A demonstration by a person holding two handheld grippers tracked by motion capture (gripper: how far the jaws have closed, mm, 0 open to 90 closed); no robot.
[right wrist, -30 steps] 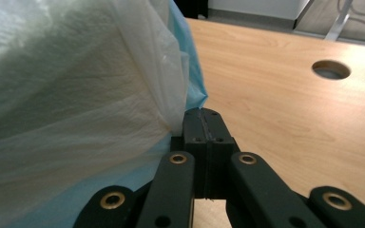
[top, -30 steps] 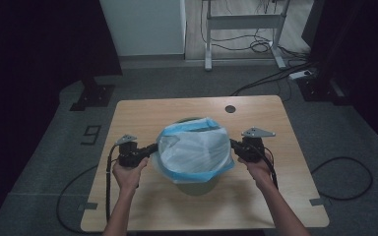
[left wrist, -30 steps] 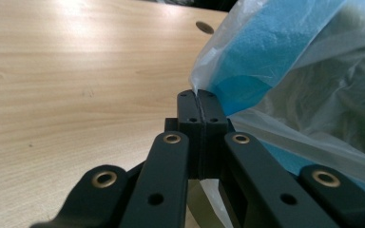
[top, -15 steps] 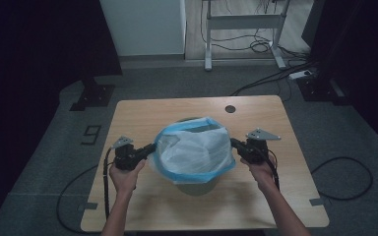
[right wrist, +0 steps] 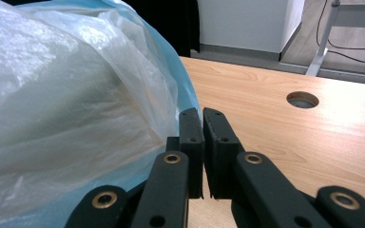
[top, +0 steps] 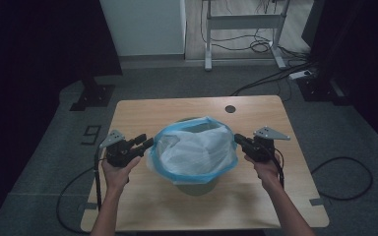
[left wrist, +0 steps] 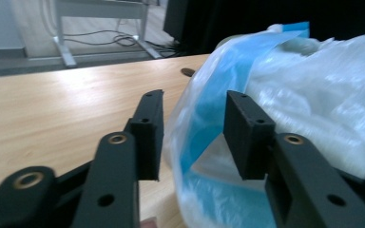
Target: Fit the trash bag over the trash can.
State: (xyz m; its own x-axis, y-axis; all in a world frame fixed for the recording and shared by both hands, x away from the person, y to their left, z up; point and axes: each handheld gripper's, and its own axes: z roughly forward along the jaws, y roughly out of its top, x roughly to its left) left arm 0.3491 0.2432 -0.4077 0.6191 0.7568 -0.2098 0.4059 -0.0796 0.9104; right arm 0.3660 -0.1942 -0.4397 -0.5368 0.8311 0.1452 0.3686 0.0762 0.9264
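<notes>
high view | left hand-held gripper (top: 150, 143) apart at bag (top: 194, 150) rim | right hand-held gripper (top: 237, 139) together, bag edge beside

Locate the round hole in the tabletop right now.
In the high view the round hole sits near the table's far edge, right of centre, just beyond the plastic bag.

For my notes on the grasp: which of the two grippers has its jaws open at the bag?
The left gripper: its jaws stand apart around the blue rim of the plastic bag. The right gripper has its jaws closed together beside the bag.
</notes>
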